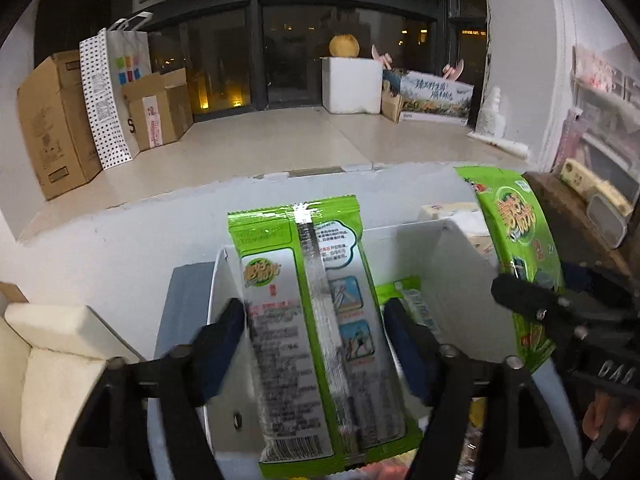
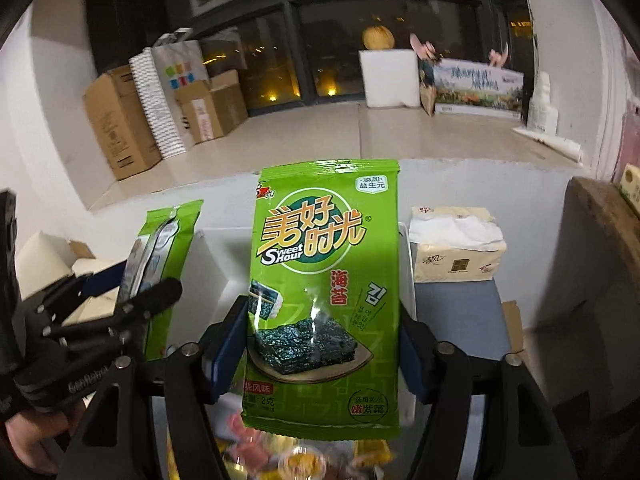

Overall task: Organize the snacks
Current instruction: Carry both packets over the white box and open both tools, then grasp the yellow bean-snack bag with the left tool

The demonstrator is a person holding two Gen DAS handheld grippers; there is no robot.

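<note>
My left gripper (image 1: pixel 316 316) is shut on a green seaweed packet (image 1: pixel 320 320), back side facing me, held upright over a white bin (image 1: pixel 460 248). Another green packet (image 1: pixel 404 292) lies inside the bin. My right gripper (image 2: pixel 324 320) is shut on a second green seaweed packet (image 2: pixel 324 292), front side showing, held upright above the same white bin (image 2: pixel 224 264). In the left wrist view the right gripper (image 1: pixel 532 300) with its packet (image 1: pixel 516 240) is at the right. In the right wrist view the left gripper (image 2: pixel 132 296) with its packet (image 2: pixel 164 260) is at the left.
A tissue pack (image 2: pixel 456 244) sits right of the bin. Loose snacks (image 2: pixel 300 460) lie below the grippers. A wooden board (image 2: pixel 608 232) is at the right. White foam pieces (image 1: pixel 60 344) are at the left. Cardboard boxes (image 1: pixel 56 120) and a white foam box (image 1: pixel 352 84) stand on the far ledge.
</note>
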